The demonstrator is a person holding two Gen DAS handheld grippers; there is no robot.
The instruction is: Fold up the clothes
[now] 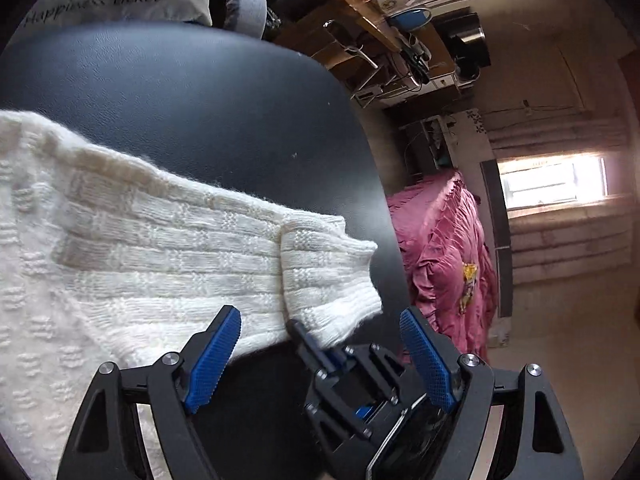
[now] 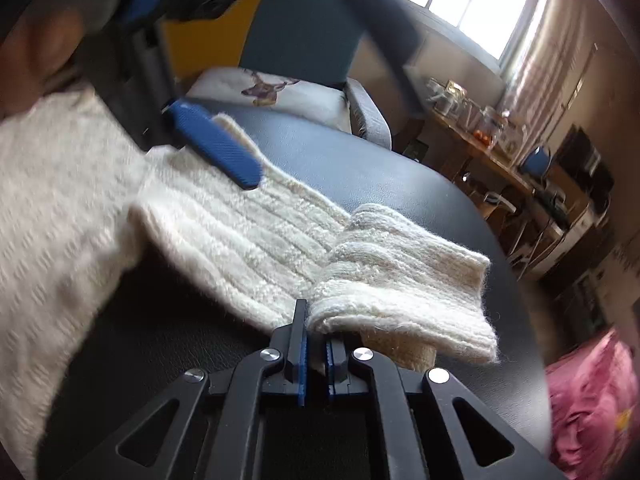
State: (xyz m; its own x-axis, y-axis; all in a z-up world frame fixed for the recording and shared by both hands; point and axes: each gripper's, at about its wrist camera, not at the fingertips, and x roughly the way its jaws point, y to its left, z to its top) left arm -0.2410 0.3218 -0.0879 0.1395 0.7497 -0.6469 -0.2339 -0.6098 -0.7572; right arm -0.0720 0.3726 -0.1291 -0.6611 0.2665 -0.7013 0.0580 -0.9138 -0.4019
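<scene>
Left hand-held gripper (image 1: 320,344): your fingers are spread wide, pinching nothing. The left blue pad (image 1: 214,360) lies over the sweater's sleeve edge; the right pad is off the knit, above the dark surface.

Right hand-held gripper (image 2: 314,354): your fingers are pressed together on the cuff's near edge, at 6 o'clock in the right wrist view. In the left wrist view the same gripper shows at 5 o'clock, its tip under the cuff.

Sweater (image 1: 80,260): cream knit, spread on the black desk (image 1: 208,112), body at 9 o'clock, sleeve running toward 3 o'clock.

Cuff (image 2: 404,280): ribbed, folded back over the sleeve, lifted slightly at the pinch.

Pad over the sleeve (image 2: 216,148): one blue finger of your left gripper rests on or just above the sleeve at 10 o'clock; contact is too blurred to tell.

Around: a cushioned chair (image 2: 296,40) beyond the desk at 12 o'clock, a cluttered shelf (image 2: 492,140) at 2 o'clock, pink bedding (image 1: 440,248) at 3 o'clock.
</scene>
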